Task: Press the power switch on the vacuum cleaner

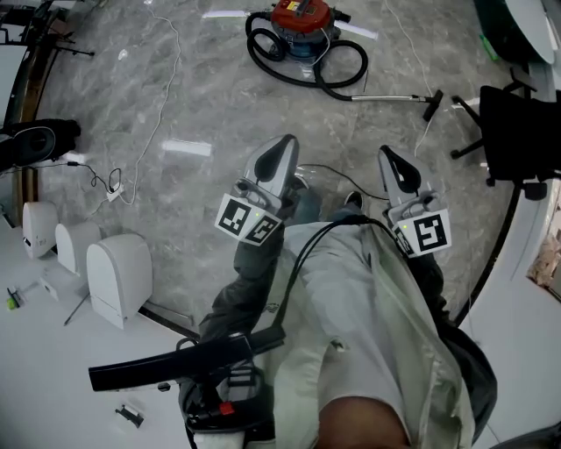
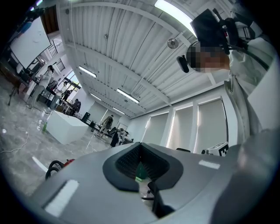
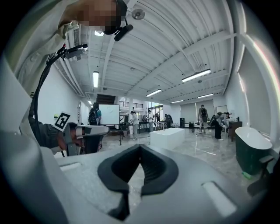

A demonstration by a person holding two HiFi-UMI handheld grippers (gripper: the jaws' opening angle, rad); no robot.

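1. left claw (image 1: 282, 149): held forward over the floor (image 1: 219, 96), ahead of the person's pale jacket (image 1: 368, 324). Jaws brought together, black pads meeting at the tips, nothing gripped between them. Marker cube (image 1: 248, 219) mounted behind the jaws.

2. right claw (image 1: 392, 160): held beside the left one, apart from it, pointing much the same way. Jaws likewise closed tip to tip, holding nothing.

3. vacuum cleaner (image 1: 301, 22): red lid on a blue drum, upright on the grey marbled floor at the far end of the head view. Well apart from both claws and ahead of them. Power switch too small to make out.

4. hose (image 1: 261, 58): black, coiled in loops on the floor around the near side of the drum.

5. wand (image 1: 390, 97): thin metal tube lying flat, running right from the coil to a black floor nozzle (image 1: 433, 103).

6. office chair (image 1: 517, 131): black, at the right edge, near the nozzle.

7. white cable (image 1: 162, 114): trailing across the floor at left.

8. three white rounded housings (image 1: 118, 276): standing in a row at lower left, on a white bench (image 1: 44, 351).

9. background, right gripper view: white block (image 3: 168, 138) on the floor, whiteboard (image 3: 108, 114) behind it, several people standing far off.
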